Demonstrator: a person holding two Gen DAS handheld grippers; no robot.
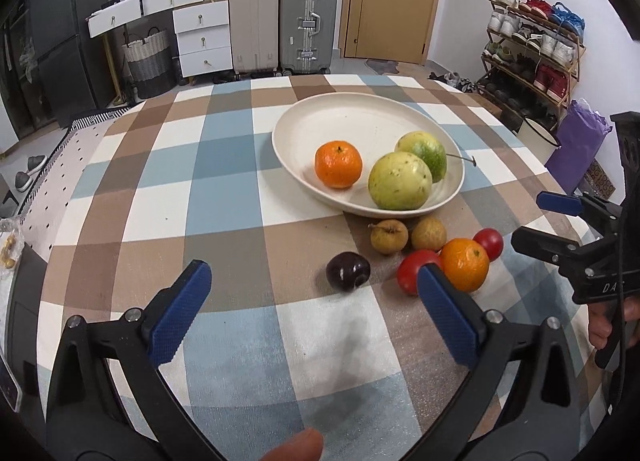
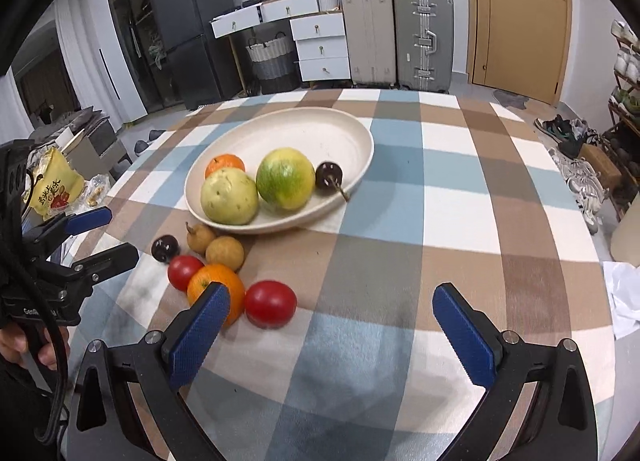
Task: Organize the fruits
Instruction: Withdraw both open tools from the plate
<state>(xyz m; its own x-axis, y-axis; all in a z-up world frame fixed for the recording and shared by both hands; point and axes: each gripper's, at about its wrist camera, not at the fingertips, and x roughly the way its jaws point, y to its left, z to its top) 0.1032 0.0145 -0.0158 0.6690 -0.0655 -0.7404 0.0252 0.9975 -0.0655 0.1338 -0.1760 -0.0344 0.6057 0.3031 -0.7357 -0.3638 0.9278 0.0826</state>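
The cream oval bowl (image 2: 362, 133) stands on the checked tablecloth (image 2: 440, 221) and holds an orange (image 1: 338, 164), a pale yellow-green fruit (image 1: 399, 181), a greener fruit (image 2: 285, 178) and a dark cherry (image 2: 329, 175) with its stem over the rim. Just in front of the bowl lie two brown fruits (image 2: 224, 253), a dark plum (image 1: 347, 271), two tomatoes (image 2: 270, 303) and a second orange (image 2: 216, 289), clustered and touching. The left gripper (image 1: 314, 297) and right gripper (image 2: 331, 319) both hover with jaws apart, empty. A yellow bag (image 2: 56, 187) at the table edge bears writing too small to read. The cherry is hidden in the left view.
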